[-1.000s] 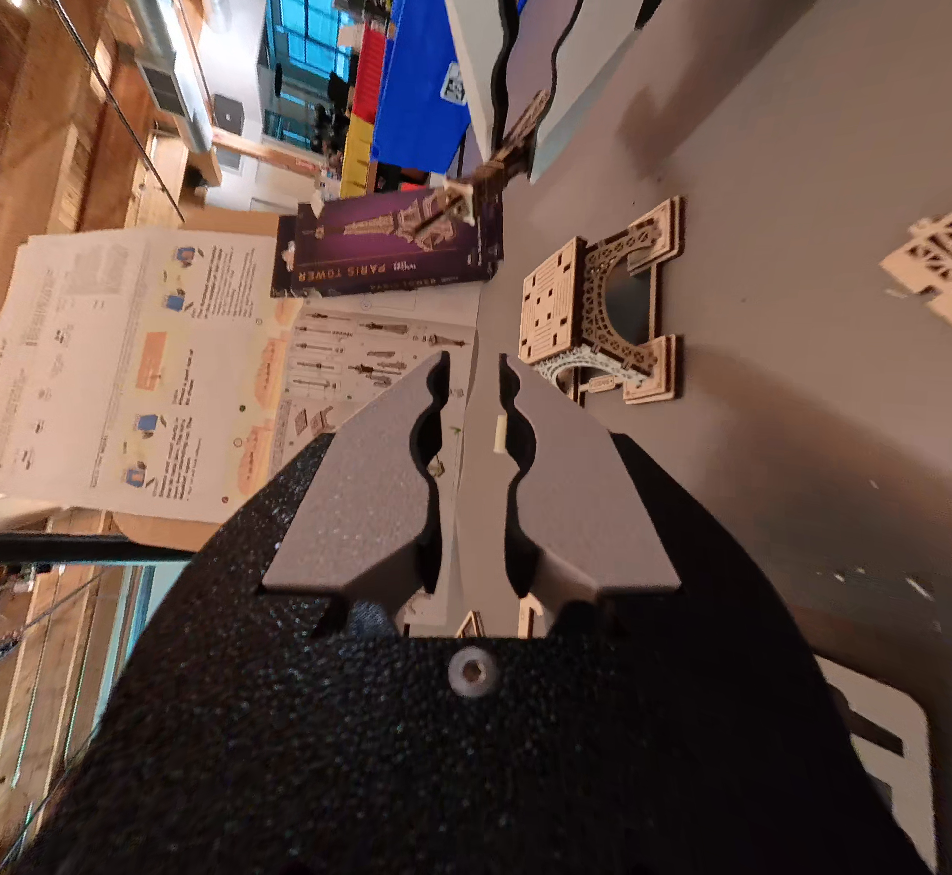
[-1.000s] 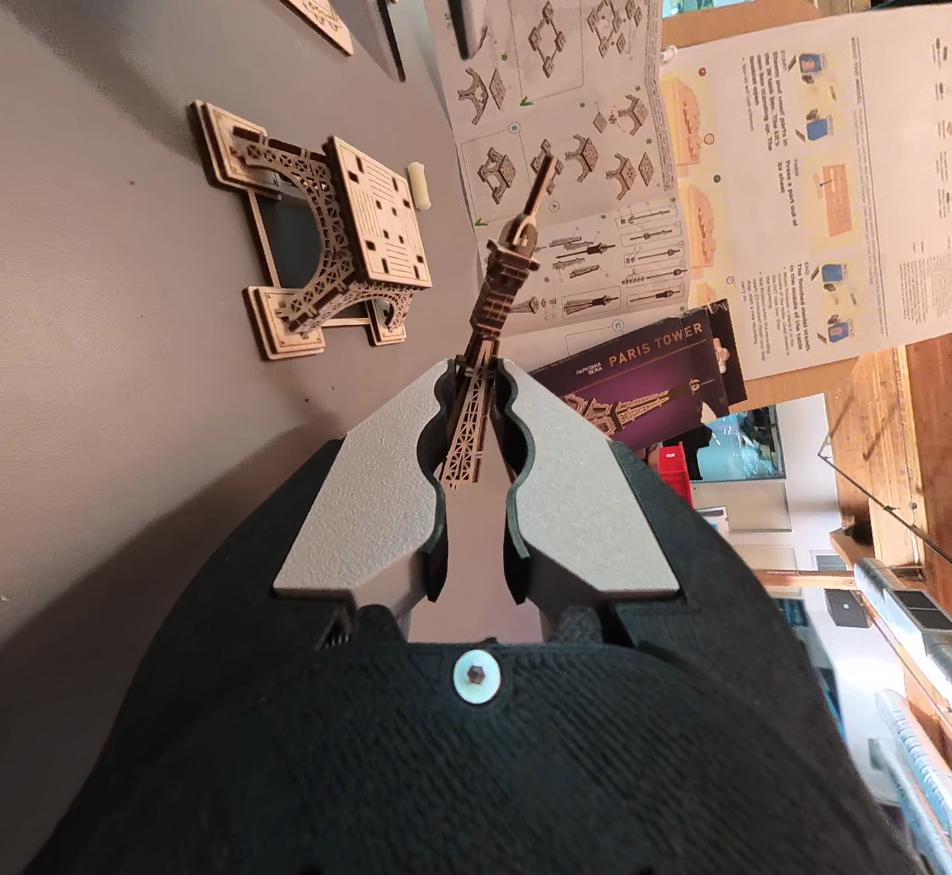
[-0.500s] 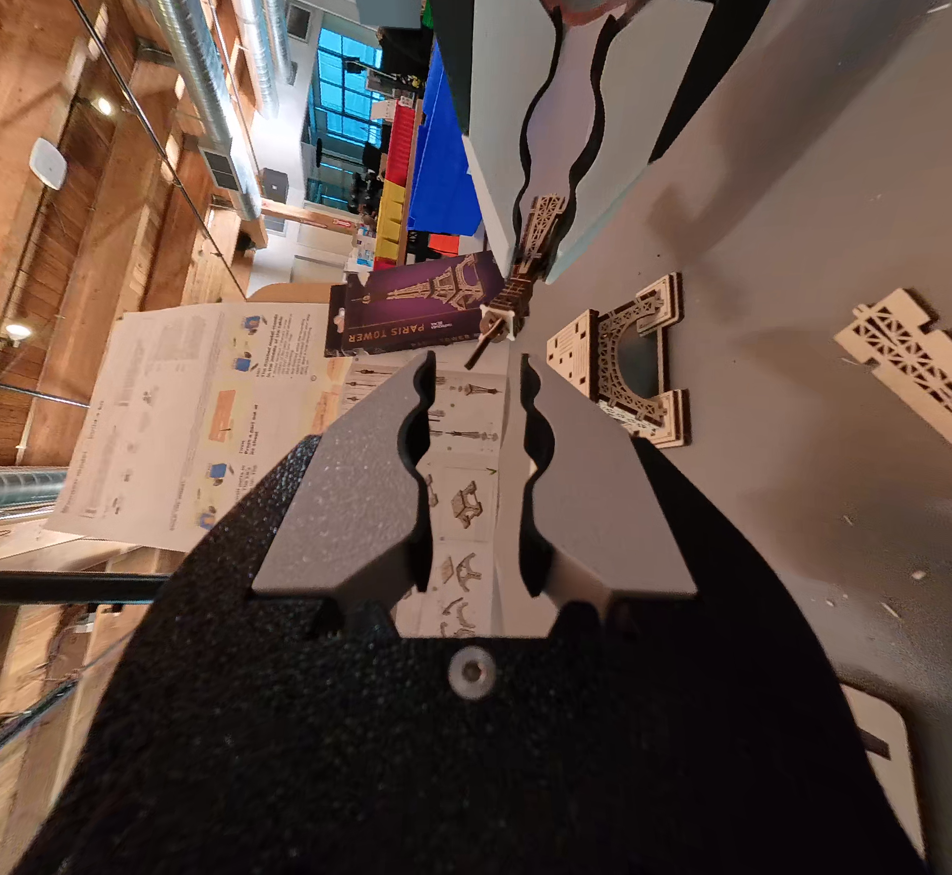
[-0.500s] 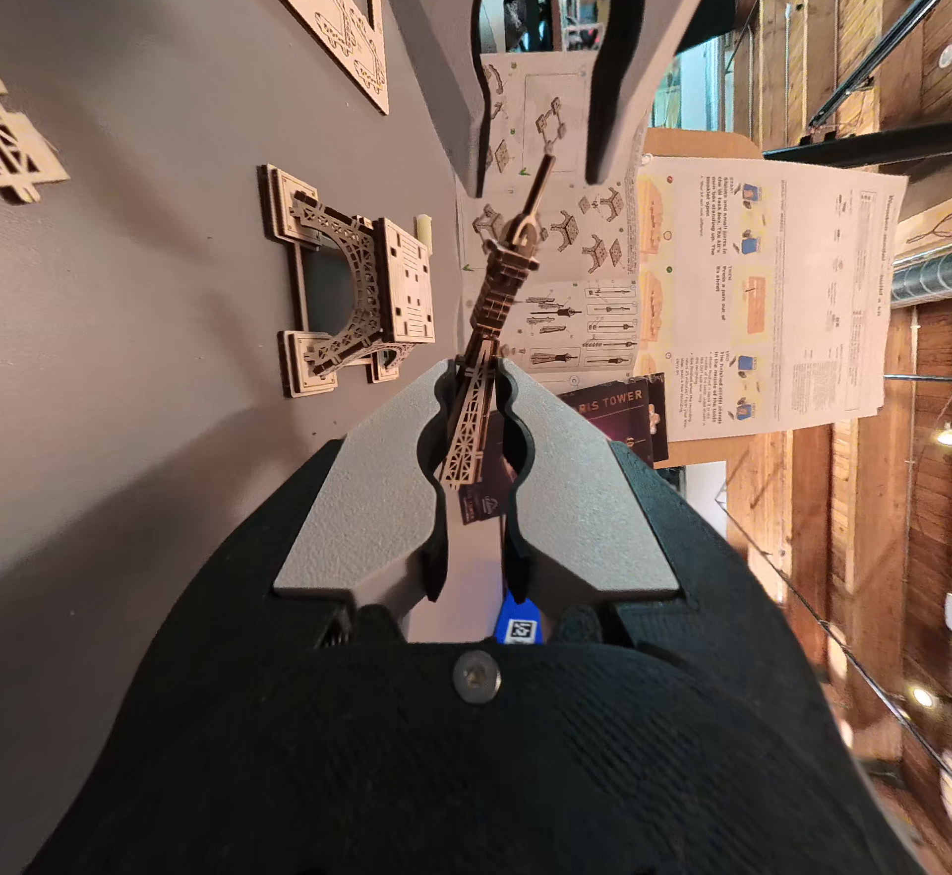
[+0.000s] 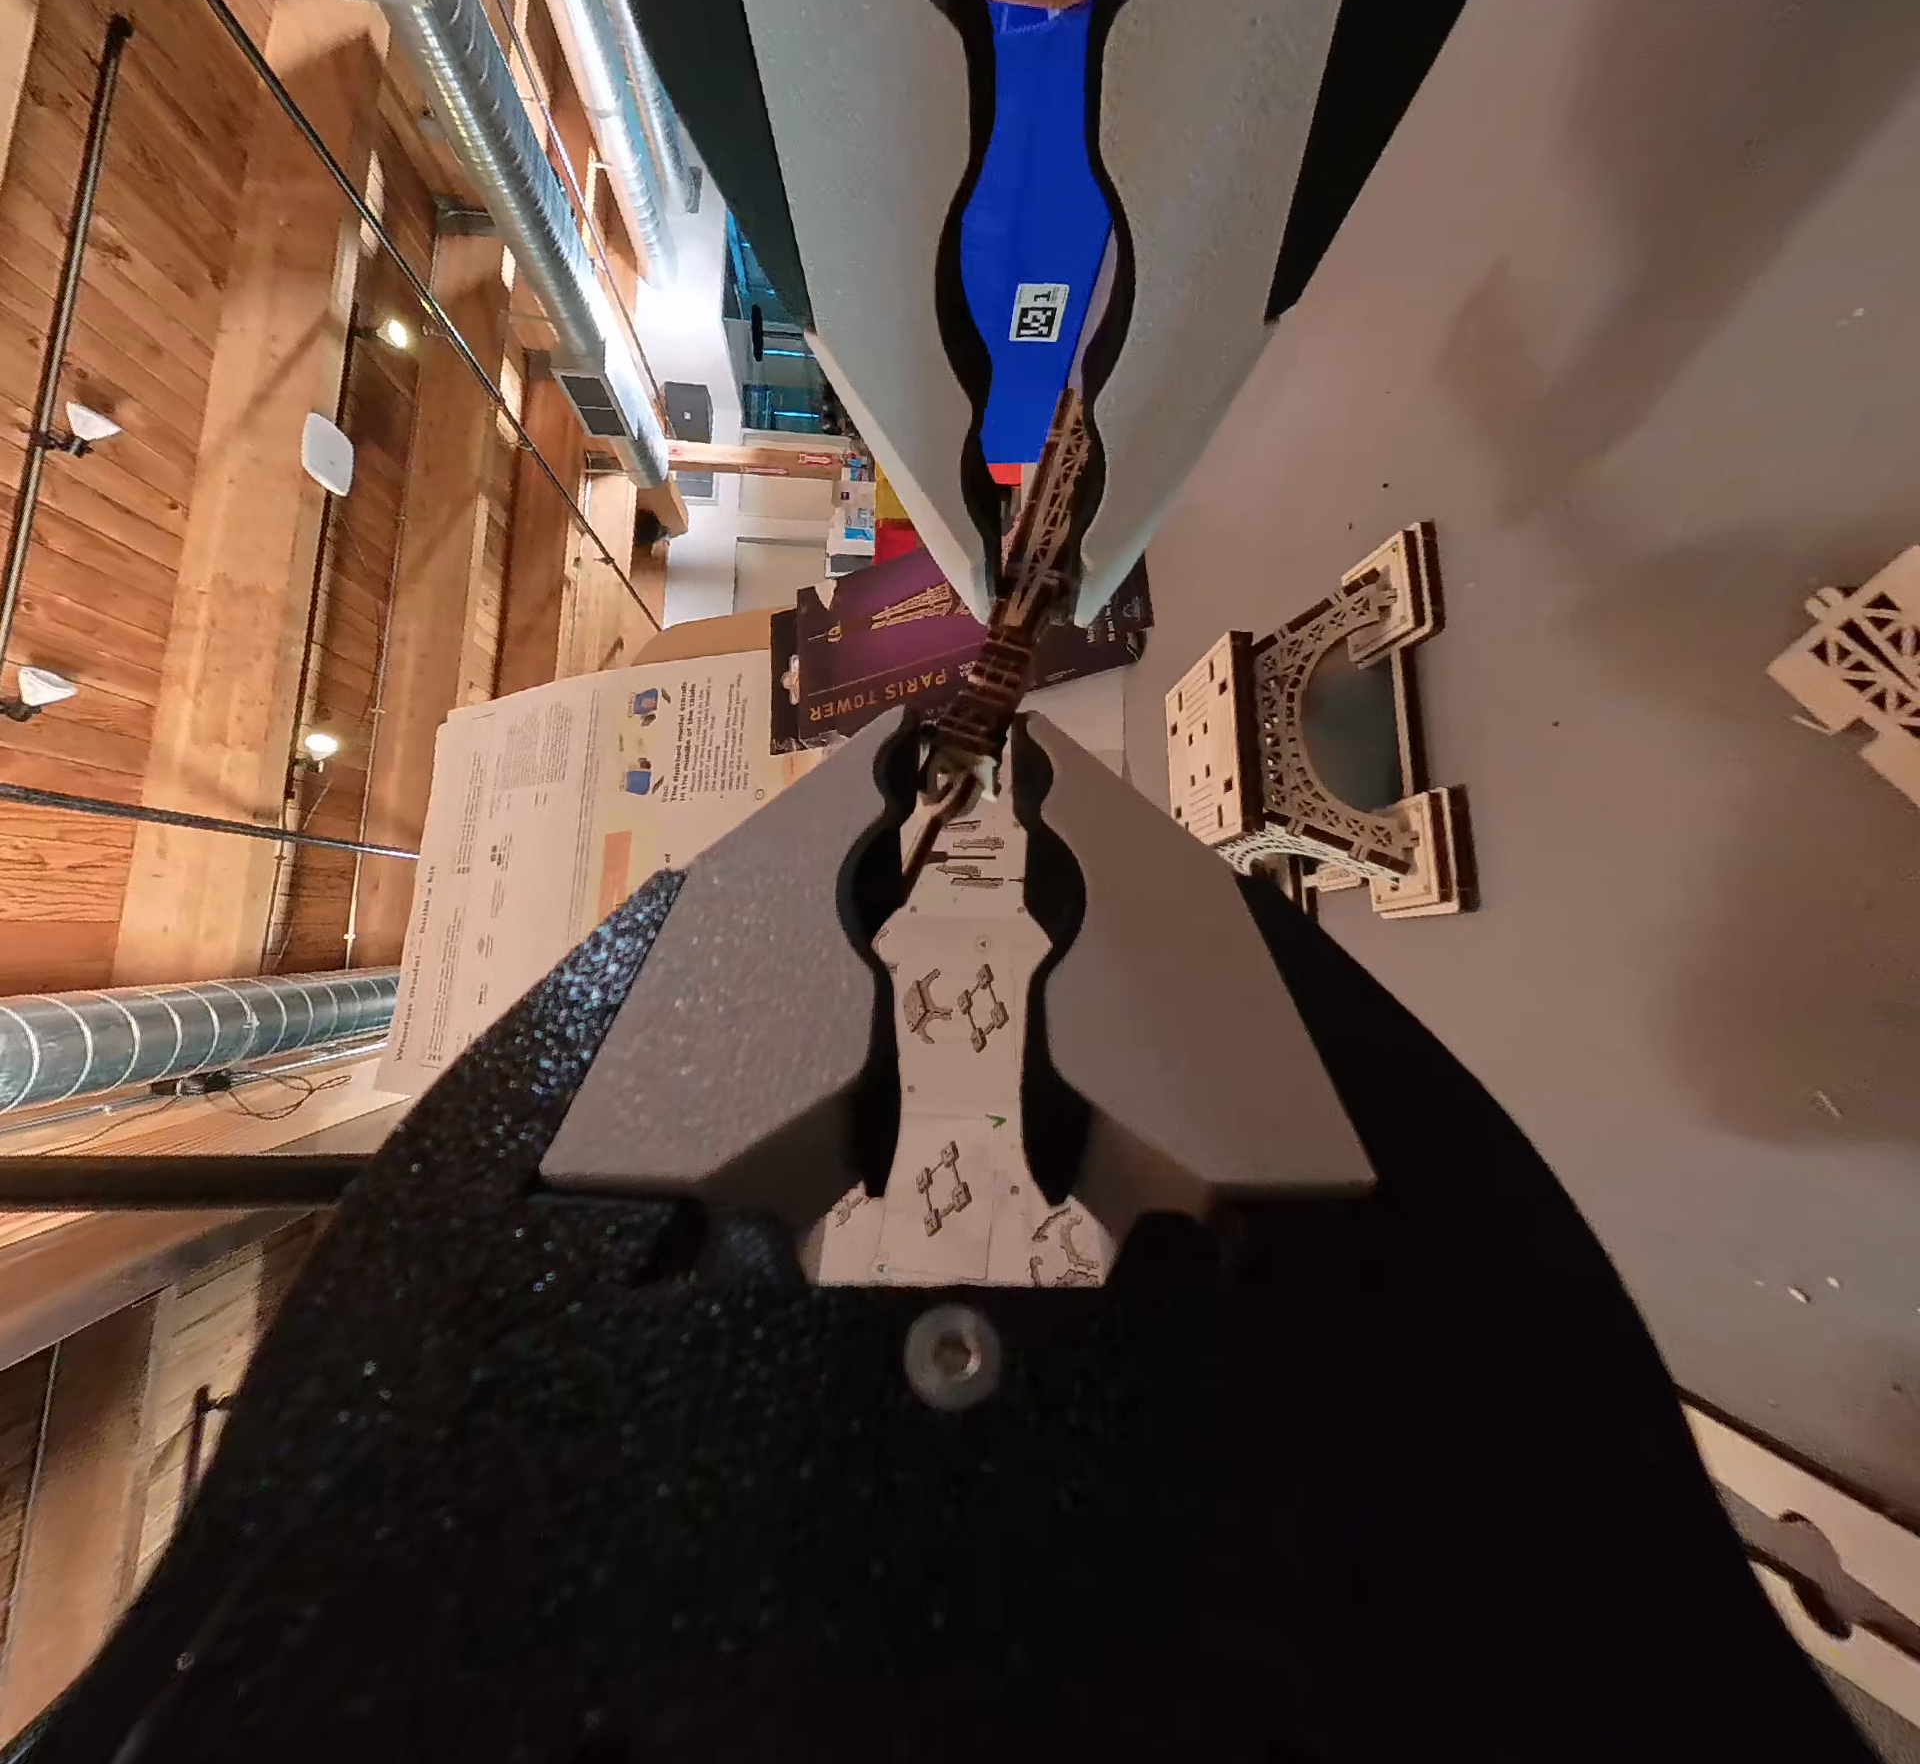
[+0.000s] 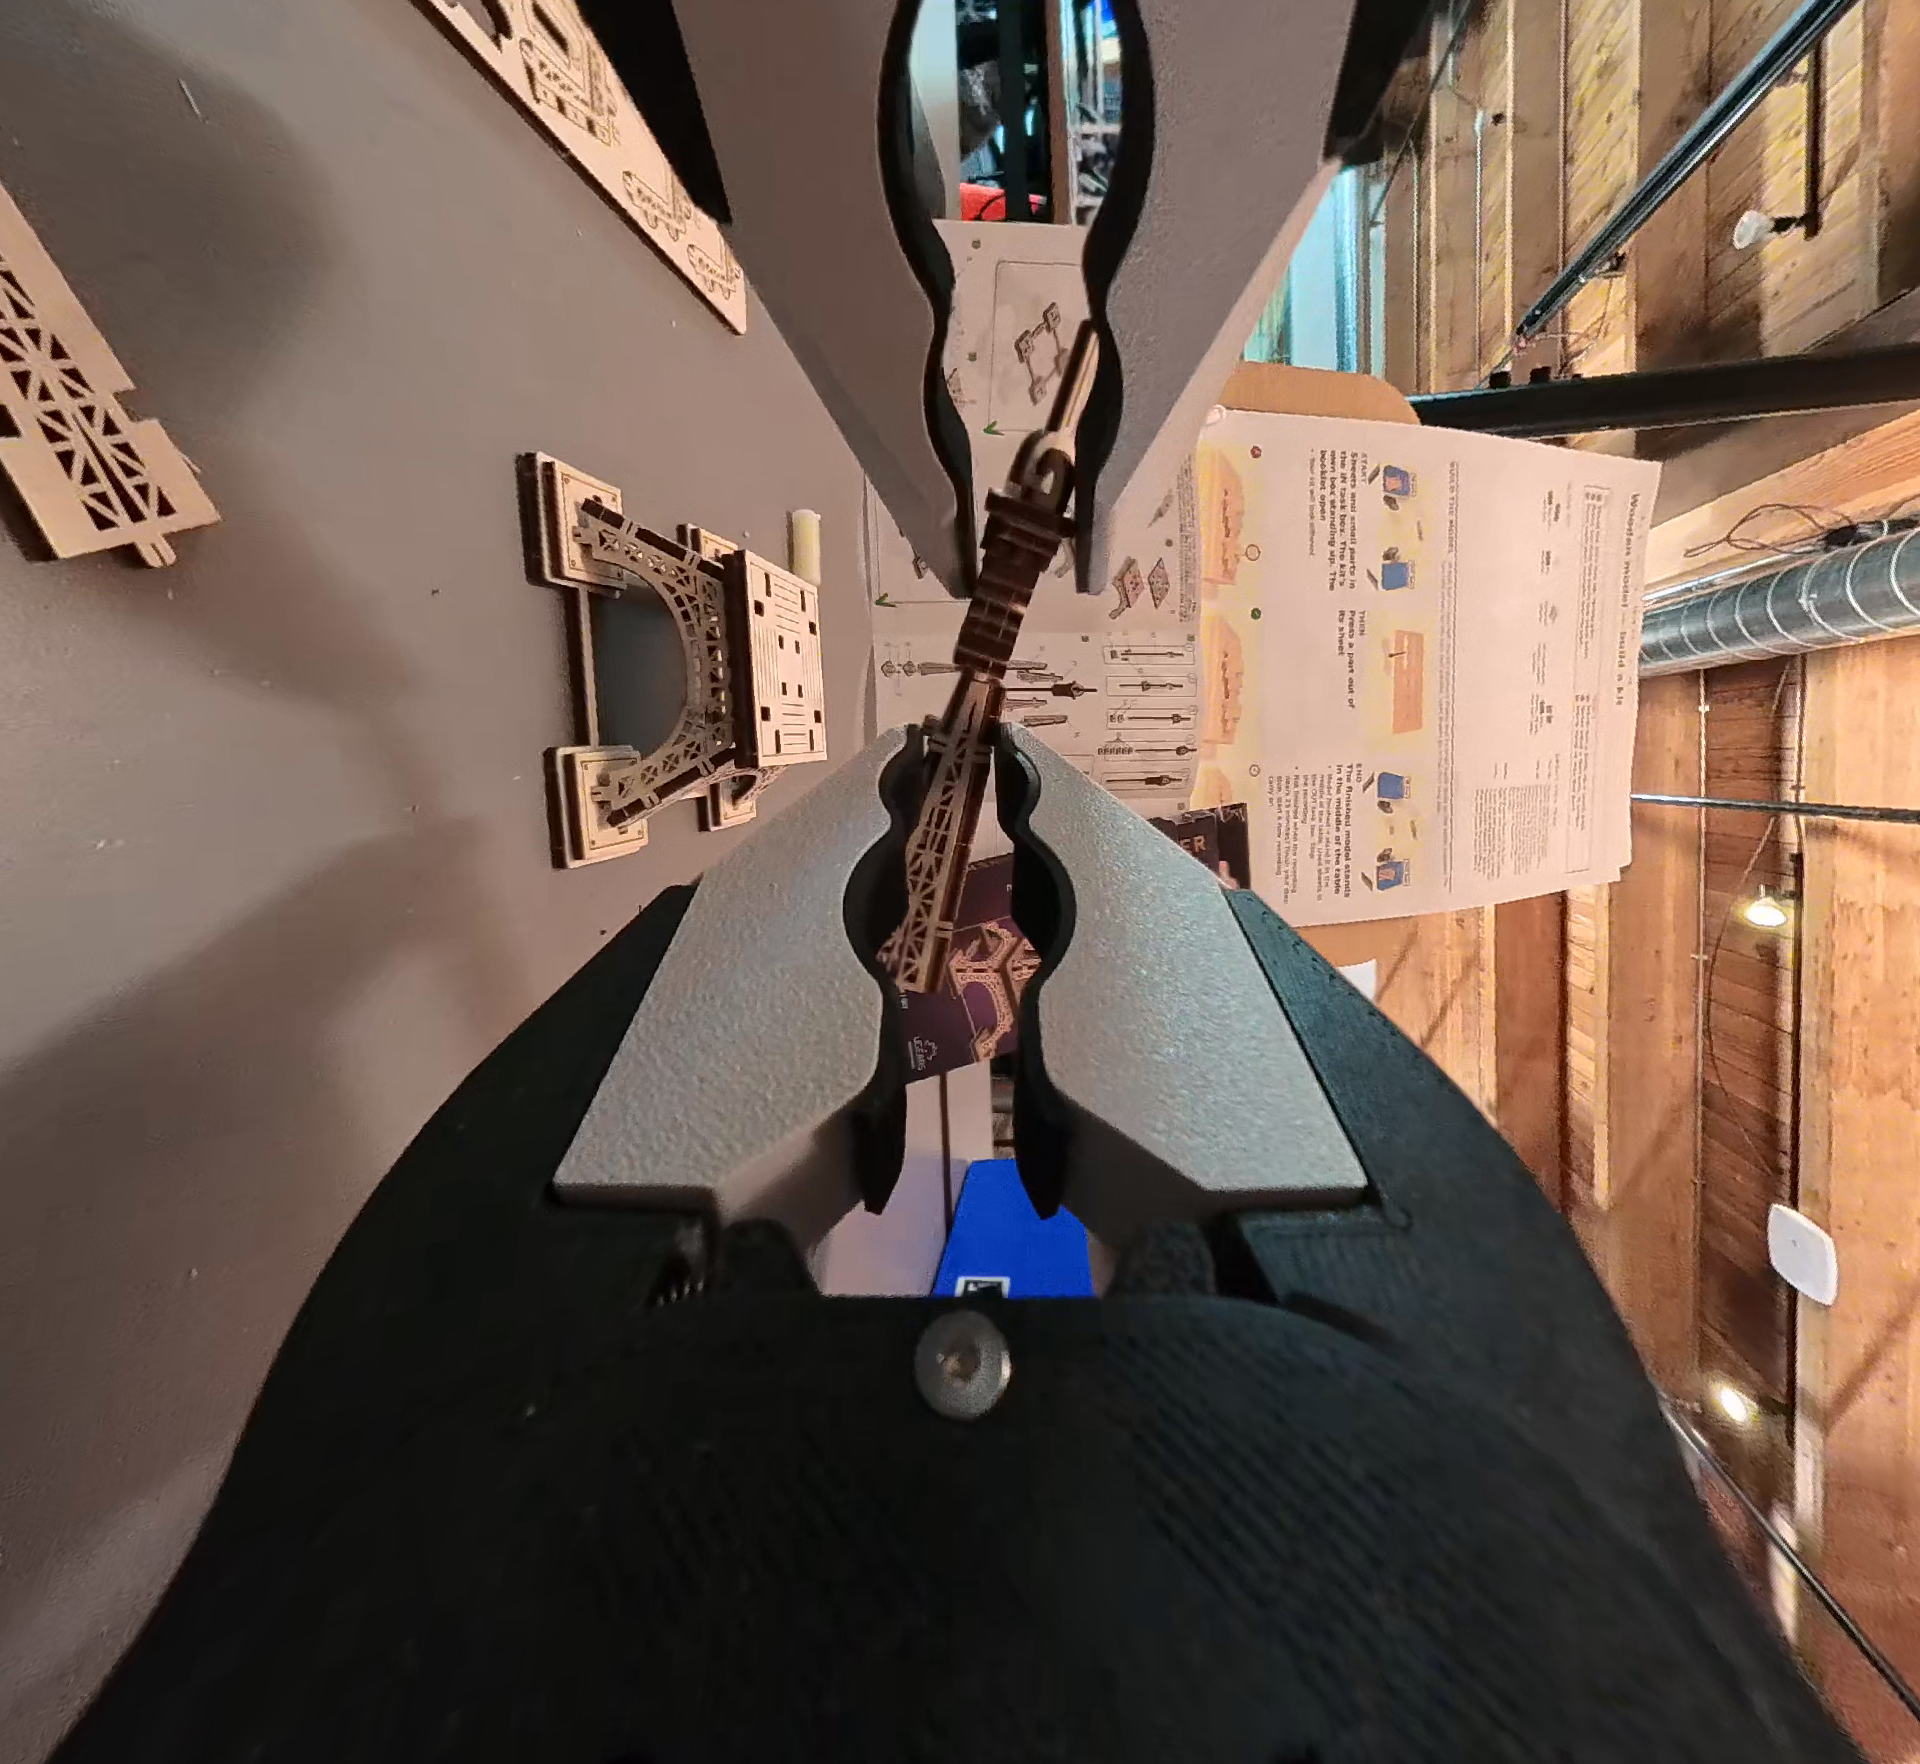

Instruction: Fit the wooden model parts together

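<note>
While the right gripper (image 6: 951,758) stays out of the question as the holder — its jaws are clamped on the lattice lower half of the wooden tower spire (image 6: 987,634) — the left gripper (image 5: 961,758) faces it nose to nose with its jaws apart, the spire's thin mast end lying between them without any contact I can make out. I judge the step to be a hand-over or a steadying grip on the upper section, ahead of seating it on the tower base (image 6: 696,665), which lies tipped on its side on the grey worktop (image 6: 312,883), well apart from both grippers at about nine o'clock in the right wrist view. The spire's long axis runs between the two grippers: in the right wrist view it points from its wide foot at six o'clock up to the mast near one o'clock, slightly tilted off the gripper's centre line; in the left wrist view the mast comes toward the camera, leaning to seven o'clock. The next move calls for a gentle closing on the sturdier banded part rather than the mast — that tip looks easy to snap — and then a turn of the foot toward the base's square platform. Instruction sheets (image 6: 1403,675) and spare fretwork pieces (image 6: 83,457) lie around.
</note>
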A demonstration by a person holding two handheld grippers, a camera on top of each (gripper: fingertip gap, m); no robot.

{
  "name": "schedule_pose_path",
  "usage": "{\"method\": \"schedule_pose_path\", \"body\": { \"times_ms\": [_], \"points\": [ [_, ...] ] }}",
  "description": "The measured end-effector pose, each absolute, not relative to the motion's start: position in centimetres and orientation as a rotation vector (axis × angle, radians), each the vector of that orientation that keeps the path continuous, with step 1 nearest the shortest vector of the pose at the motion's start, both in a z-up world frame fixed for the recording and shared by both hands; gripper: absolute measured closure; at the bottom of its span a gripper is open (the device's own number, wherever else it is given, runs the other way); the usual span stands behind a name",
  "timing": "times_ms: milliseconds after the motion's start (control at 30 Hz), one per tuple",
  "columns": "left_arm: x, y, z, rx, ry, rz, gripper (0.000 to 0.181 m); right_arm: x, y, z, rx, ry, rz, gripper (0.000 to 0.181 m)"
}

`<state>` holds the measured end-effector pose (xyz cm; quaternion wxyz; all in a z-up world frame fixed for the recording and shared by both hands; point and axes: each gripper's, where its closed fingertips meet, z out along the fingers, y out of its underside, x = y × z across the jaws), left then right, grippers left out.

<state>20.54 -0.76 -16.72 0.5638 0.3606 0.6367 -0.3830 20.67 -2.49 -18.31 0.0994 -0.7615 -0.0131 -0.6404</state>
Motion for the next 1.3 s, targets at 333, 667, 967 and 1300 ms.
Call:
{"method": "schedule_pose_path", "body": {
  "times_ms": [333,667,967,1300],
  "points": [
    [20.7,-0.8,-16.9,0.811,1.538,-0.950,0.168,20.4,-2.4,-18.4,-2.195,0.062,-1.695,0.172],
    [20.8,-0.9,-17.9,0.791,1.660,-0.989,0.168,20.3,-2.3,-19.4,-2.250,0.010,-1.625,0.171],
    [22.6,-0.1,-17.9,0.688,1.734,-1.052,0.168,19.6,-2.8,-17.0,-2.061,0.020,-1.488,0.142],
    [22.4,1.5,-15.6,0.548,1.870,-1.515,0.168,18.7,-3.1,-16.0,-1.925,0.063,-1.278,0.138]
  ]
}}
